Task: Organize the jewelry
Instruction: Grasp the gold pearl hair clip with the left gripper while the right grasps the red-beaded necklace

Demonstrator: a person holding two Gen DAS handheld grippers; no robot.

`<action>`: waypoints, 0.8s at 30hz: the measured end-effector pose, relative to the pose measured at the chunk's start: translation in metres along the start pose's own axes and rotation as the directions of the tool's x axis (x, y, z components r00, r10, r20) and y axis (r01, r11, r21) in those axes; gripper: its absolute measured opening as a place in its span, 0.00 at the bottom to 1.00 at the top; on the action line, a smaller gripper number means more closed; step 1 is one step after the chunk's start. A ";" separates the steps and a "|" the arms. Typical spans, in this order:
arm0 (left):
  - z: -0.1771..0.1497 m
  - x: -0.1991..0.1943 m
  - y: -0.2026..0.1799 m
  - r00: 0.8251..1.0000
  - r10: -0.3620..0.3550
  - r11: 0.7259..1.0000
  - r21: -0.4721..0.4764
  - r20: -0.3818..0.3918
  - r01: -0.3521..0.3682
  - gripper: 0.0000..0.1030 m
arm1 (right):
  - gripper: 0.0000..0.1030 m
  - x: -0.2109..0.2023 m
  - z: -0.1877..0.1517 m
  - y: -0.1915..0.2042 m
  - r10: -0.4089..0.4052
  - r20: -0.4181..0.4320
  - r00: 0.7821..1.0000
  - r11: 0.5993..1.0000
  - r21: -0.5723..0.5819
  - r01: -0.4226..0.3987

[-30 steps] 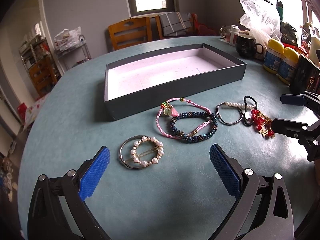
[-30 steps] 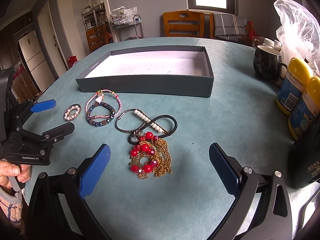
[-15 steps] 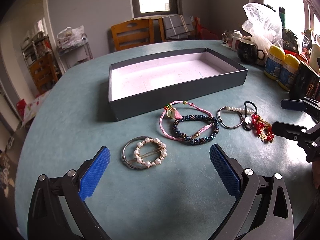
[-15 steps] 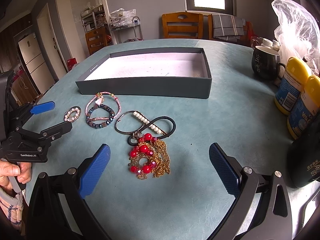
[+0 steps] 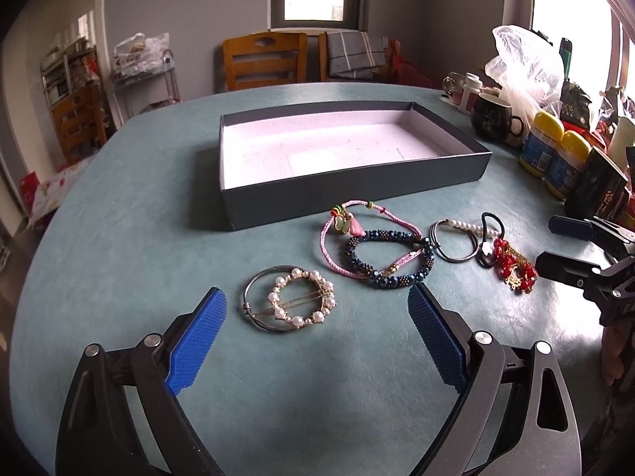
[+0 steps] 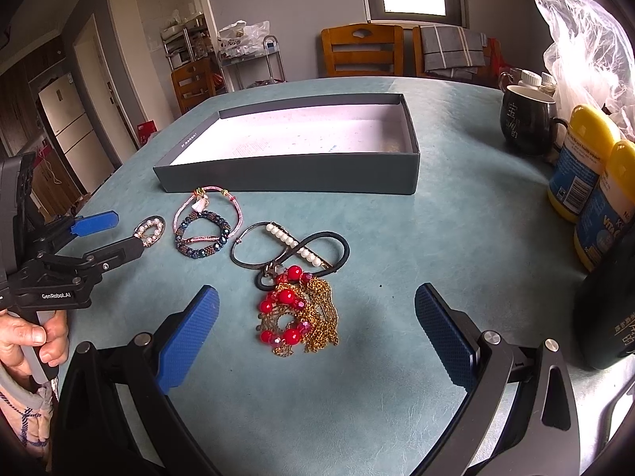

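My left gripper (image 5: pixel 317 331) is spread wide and has just been closing a little, with nothing in it. The pearl ring clip (image 5: pixel 289 304) lies on the desk (image 5: pixel 119 238) just ahead, over a thin bangle (image 5: pixel 254 289). My right gripper (image 6: pixel 317 327) is spread too, above the red bead chain (image 6: pixel 297 317). The box (image 5: pixel 337 194) is empty. I might grab both rings, or snag the chain.

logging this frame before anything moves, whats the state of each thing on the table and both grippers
box: open, no lid, nothing in it
pearl ring clip: flat on the table, on a silver bangle
pink cord bracelet: on the table, overlapping the blue bead bracelet
red bead and gold chain piece: heaped on the table
left gripper: open, holds nothing, jaws just closed a little
right gripper: open, holds nothing
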State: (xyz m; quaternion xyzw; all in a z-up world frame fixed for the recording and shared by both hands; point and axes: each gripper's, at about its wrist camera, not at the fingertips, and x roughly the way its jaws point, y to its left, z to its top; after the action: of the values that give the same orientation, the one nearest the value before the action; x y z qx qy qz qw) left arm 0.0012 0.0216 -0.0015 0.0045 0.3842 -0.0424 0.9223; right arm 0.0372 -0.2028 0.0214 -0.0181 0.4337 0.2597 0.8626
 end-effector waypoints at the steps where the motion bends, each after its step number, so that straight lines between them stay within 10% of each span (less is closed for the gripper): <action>1: 0.000 0.001 0.000 1.000 -0.009 1.000 0.000 -0.005 0.009 0.82 | 0.95 0.000 0.000 0.000 0.001 0.000 1.000 1.000 0.000 -0.001; 4: -0.001 0.005 0.000 0.999 -0.017 1.000 0.005 -0.028 0.017 0.65 | 0.95 0.000 -0.001 0.000 0.006 0.000 1.000 1.000 0.003 -0.006; 17: 0.003 0.017 0.002 0.997 -0.009 1.000 0.010 -0.078 0.009 0.62 | 0.95 0.000 0.000 -0.003 0.015 -0.001 1.000 1.000 0.015 -0.015; 24: 0.003 0.018 0.004 0.996 -0.021 1.000 0.005 -0.084 0.022 0.41 | 0.95 0.000 0.000 -0.004 0.016 0.003 1.000 1.000 0.020 -0.016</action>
State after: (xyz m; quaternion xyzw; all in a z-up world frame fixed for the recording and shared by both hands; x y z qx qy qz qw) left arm 0.0162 0.0237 -0.0125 0.0047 0.4225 -0.0533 0.9048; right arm 0.0388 -0.2059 0.0209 -0.0055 0.4350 0.2624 0.8613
